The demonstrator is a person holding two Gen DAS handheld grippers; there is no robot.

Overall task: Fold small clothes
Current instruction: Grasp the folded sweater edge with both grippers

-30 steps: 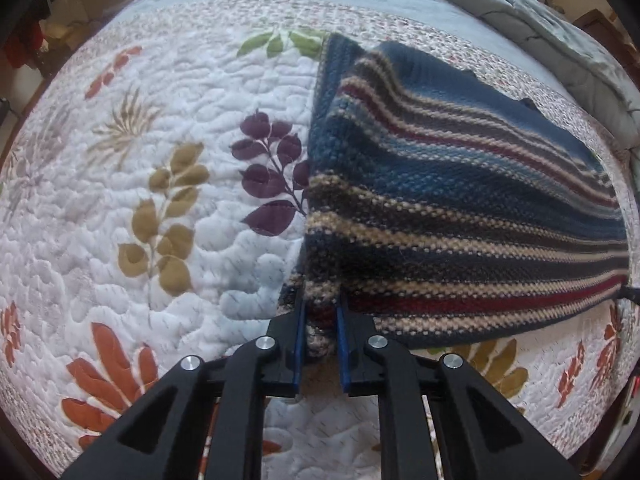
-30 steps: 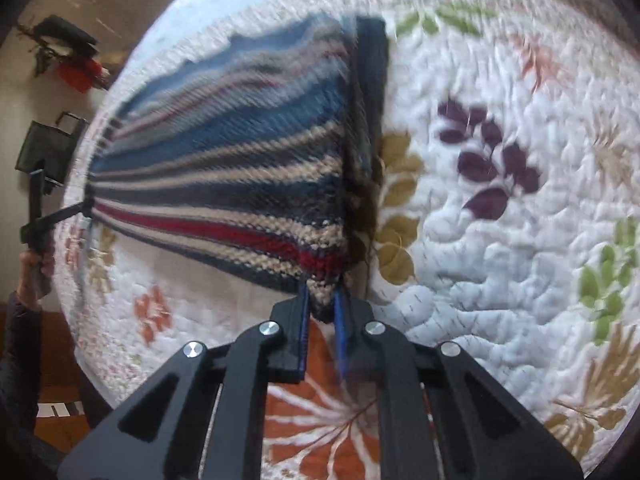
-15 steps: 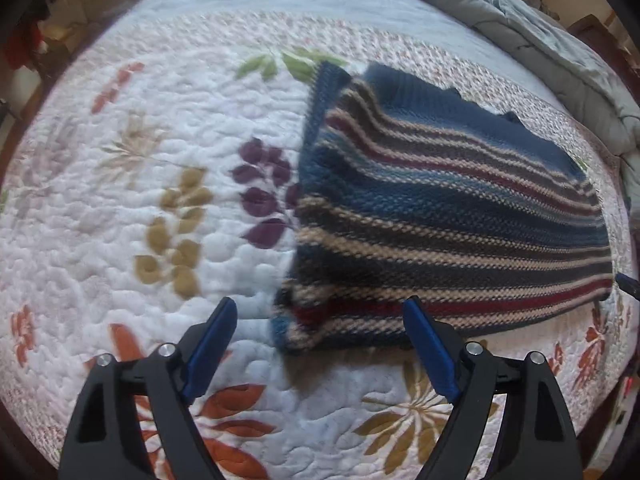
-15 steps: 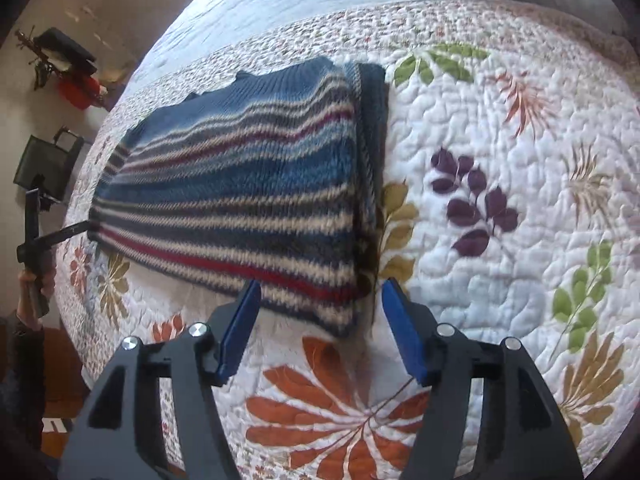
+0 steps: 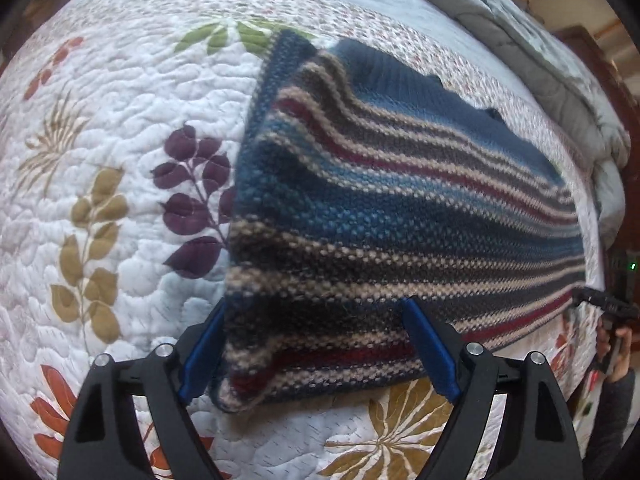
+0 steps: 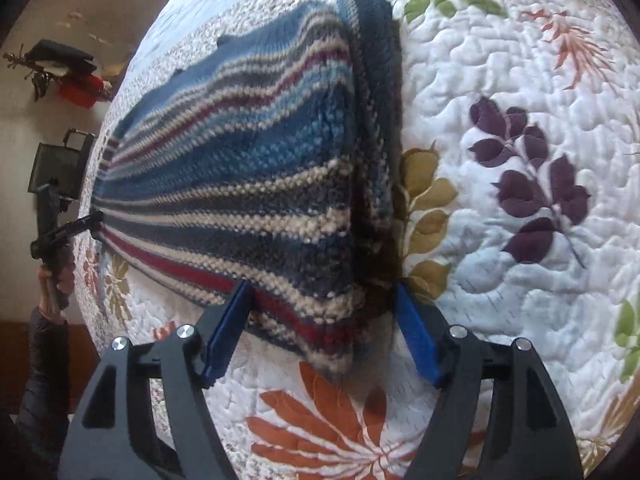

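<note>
A striped knit sweater (image 5: pixel 380 232), blue with tan, dark and red bands, lies folded flat on the floral quilt (image 5: pixel 120 120). My left gripper (image 5: pixel 316 344) is open, its blue fingers straddling the sweater's near left corner. In the right wrist view the same sweater (image 6: pixel 256 184) shows, and my right gripper (image 6: pixel 320 332) is open, its fingers straddling the near right corner. The other gripper appears at the far end of the sweater in each view (image 6: pixel 68 232) (image 5: pixel 604 300).
The white quilt with leaf prints (image 6: pixel 520 200) covers the bed. A grey duvet (image 5: pixel 540 52) is bunched at the far right edge. Beyond the bed's left side stand a dark chair (image 6: pixel 56 168) and red objects (image 6: pixel 80 88) on the floor.
Both grippers let go of the sweater's corners and opened, drew back a little, and have now moved in close again with their fingers either side of the corners.
</note>
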